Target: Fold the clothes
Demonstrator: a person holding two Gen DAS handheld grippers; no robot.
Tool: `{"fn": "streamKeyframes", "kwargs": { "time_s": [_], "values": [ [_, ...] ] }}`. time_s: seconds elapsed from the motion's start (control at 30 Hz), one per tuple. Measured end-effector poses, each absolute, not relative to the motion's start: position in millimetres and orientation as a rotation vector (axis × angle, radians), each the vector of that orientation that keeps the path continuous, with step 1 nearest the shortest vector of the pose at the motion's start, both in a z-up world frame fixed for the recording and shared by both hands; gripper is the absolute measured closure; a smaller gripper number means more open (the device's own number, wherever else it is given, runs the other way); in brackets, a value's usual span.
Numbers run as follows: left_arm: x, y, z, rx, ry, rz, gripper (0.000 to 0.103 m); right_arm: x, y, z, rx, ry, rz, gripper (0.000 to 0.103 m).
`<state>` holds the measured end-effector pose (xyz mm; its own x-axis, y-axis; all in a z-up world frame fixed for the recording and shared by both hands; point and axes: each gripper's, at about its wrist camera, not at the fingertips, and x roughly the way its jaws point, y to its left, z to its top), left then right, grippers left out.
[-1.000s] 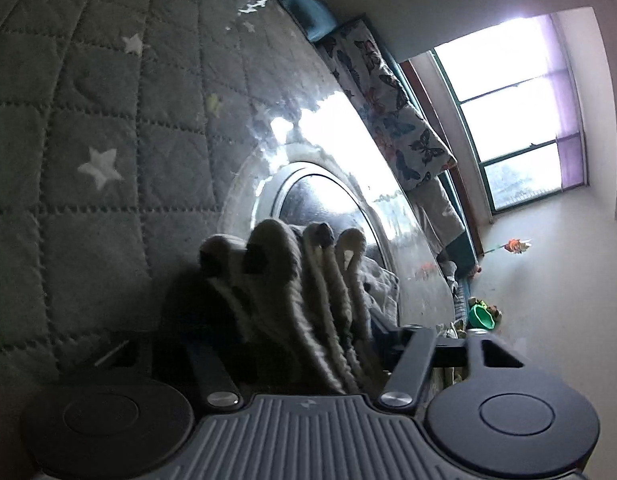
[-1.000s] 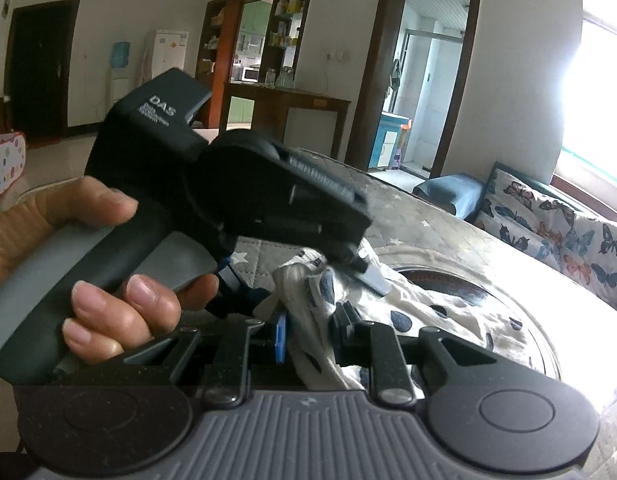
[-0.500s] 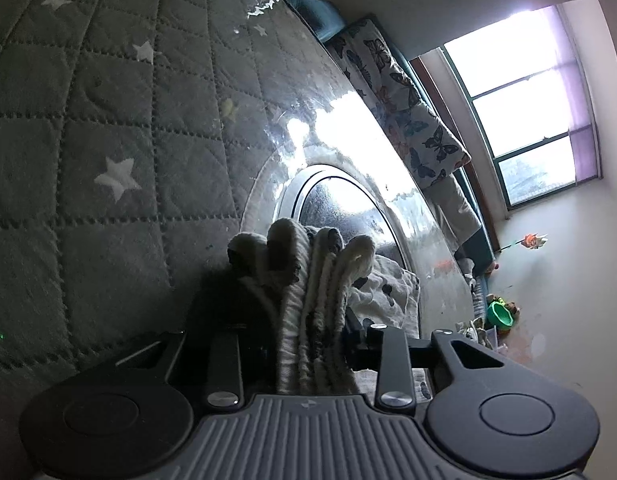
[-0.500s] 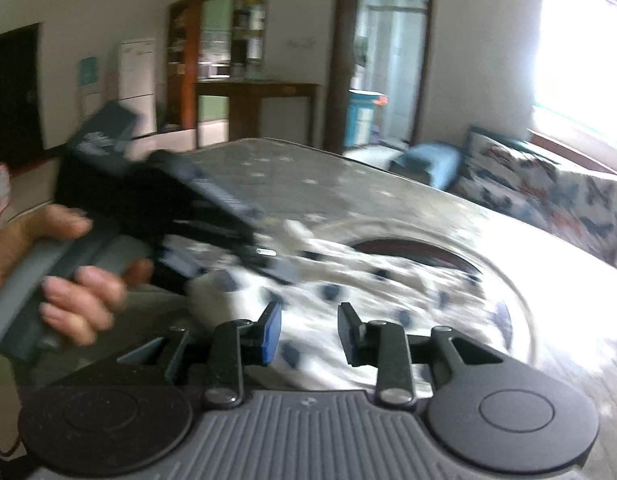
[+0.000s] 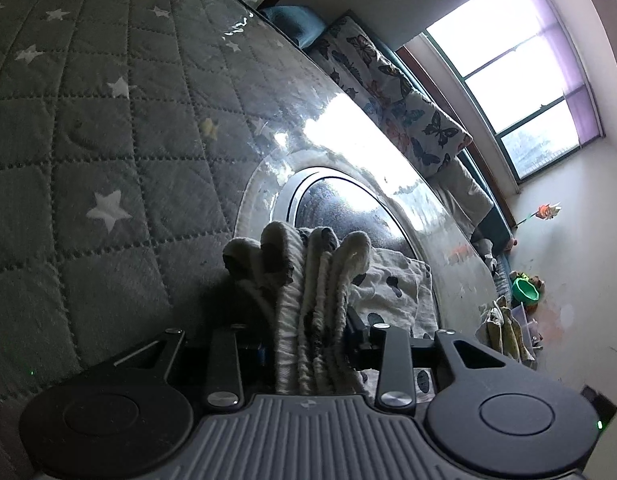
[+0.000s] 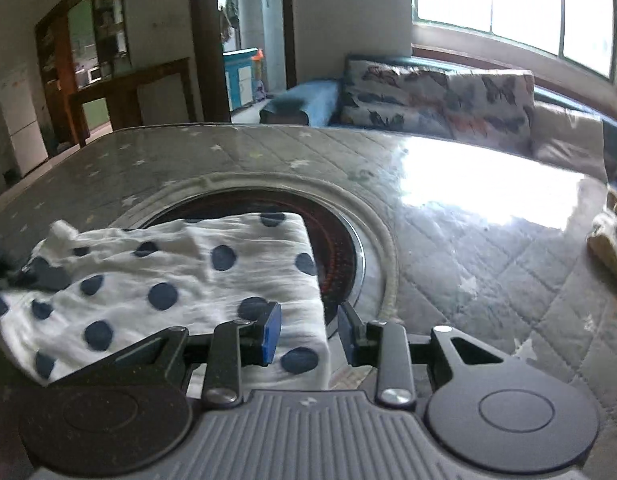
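Left wrist view: the left hand-held gripper (image 5: 310, 334) is pinching a thick bunch of gathered layers of the polka-dot cloth (image 5: 308, 280), white with dark spots. The folds stand up between its fingers in several ridges, which suggests the stacked edges are being held together so they do not slide apart while the rest is laid down. The rest of the cloth spreads flat to the right of the fingers, on the bench (image 5: 108, 140). This bench wears a grey quilted cover with white stars under a glossy clear sheet, and has a round inset (image 5: 332, 200) in its middle. Beyond it stands a sofa with butterfly cushions (image 5: 392, 84) under a bright window (image 5: 520, 80).

Right wrist view: the right hand-held gripper (image 6: 308, 338) has its fingers spread and holds nothing. Its blue-padded left finger sits over the near right corner of the cloth (image 6: 180, 276), and the other finger lies just off the cloth's right edge. That placement reads as either just letting go of this corner or lining up to take it; I cannot tell which. The cloth lies as a rough rectangle, partly over the round inset (image 6: 348, 248), with its left end bunched and blurred where the other gripper would be. The fold looks partly done, the surface wrinkled and not yet smoothed.
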<state>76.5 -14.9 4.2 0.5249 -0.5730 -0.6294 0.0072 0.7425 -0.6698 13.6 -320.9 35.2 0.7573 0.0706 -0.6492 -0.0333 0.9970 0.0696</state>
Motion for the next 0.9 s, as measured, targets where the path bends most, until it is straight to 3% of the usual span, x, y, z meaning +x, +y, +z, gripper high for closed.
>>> {"fn": "streamKeyframes", "kwargs": {
  "time_s": [0.47,0.7,0.9],
  "values": [
    [73.0,-13.4,5.0,-0.615,0.963,-0.394,0.066,29.1,-331.8,18.3,0.115,0.747,0.091,0.072],
    [70.2,-15.8,9.6,-0.575,0.956,-0.397,0.068,28.0,-328.6,20.4,0.122,0.741,0.095,0.096],
    [69.0,-20.7,19.4,-0.550,0.935,-0.421,0.070,18.3,-327.1,35.9,0.110,0.696,0.082,0.099]
  ]
}}
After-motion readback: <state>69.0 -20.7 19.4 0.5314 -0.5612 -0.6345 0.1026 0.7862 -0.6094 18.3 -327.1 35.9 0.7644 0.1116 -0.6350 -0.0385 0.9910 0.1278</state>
